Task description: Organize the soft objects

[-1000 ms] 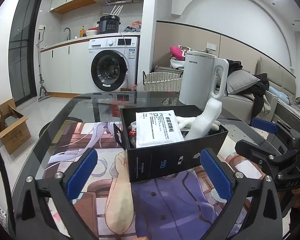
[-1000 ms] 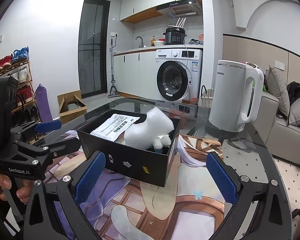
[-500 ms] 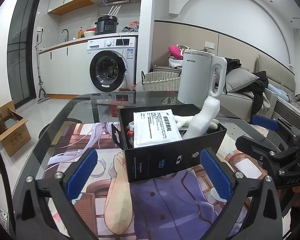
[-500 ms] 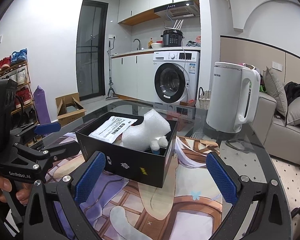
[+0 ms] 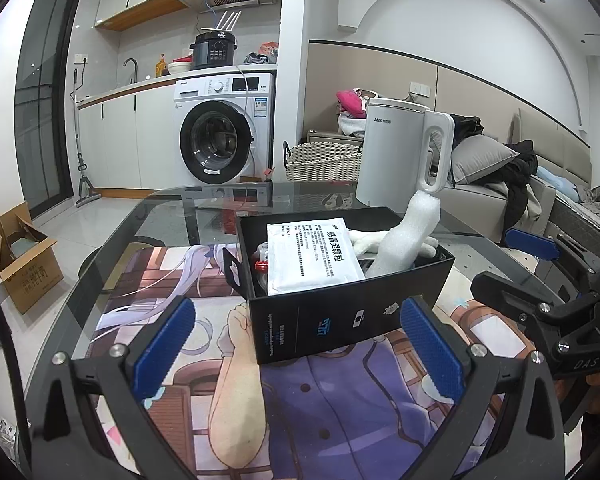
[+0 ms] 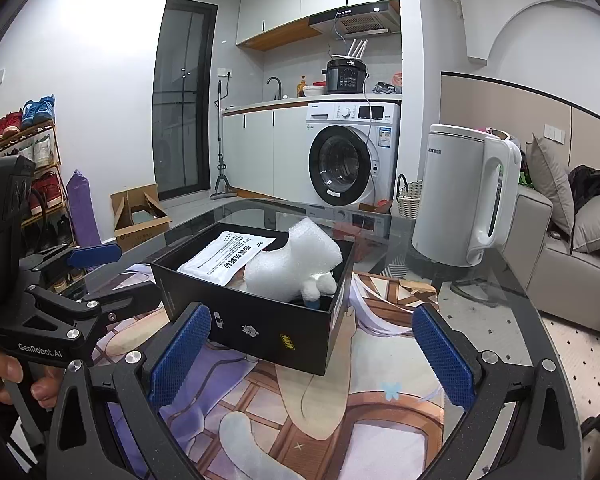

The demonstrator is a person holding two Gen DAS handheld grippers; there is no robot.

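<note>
A black box (image 5: 352,312) (image 6: 260,320) stands on the glass table over a printed mat. In it lie a white printed packet (image 5: 312,256) (image 6: 224,256), a white foam wrap piece (image 5: 412,236) (image 6: 292,268) that sticks up, and a small white plush (image 5: 364,240) (image 6: 320,286). My left gripper (image 5: 296,344) is open and empty, just in front of the box. My right gripper (image 6: 308,356) is open and empty, near the box's other side. Each gripper shows at the edge of the other's view.
A white electric kettle (image 5: 400,156) (image 6: 460,196) stands on the table behind the box. The printed mat (image 5: 300,408) covers the near table. Beyond are a washing machine (image 5: 224,128), a wicker basket (image 5: 324,162), a sofa (image 5: 500,184) and a cardboard box on the floor (image 5: 20,256).
Both grippers have drifted slightly; the box appears a little shifted in both views. Nothing was grasped or released.
</note>
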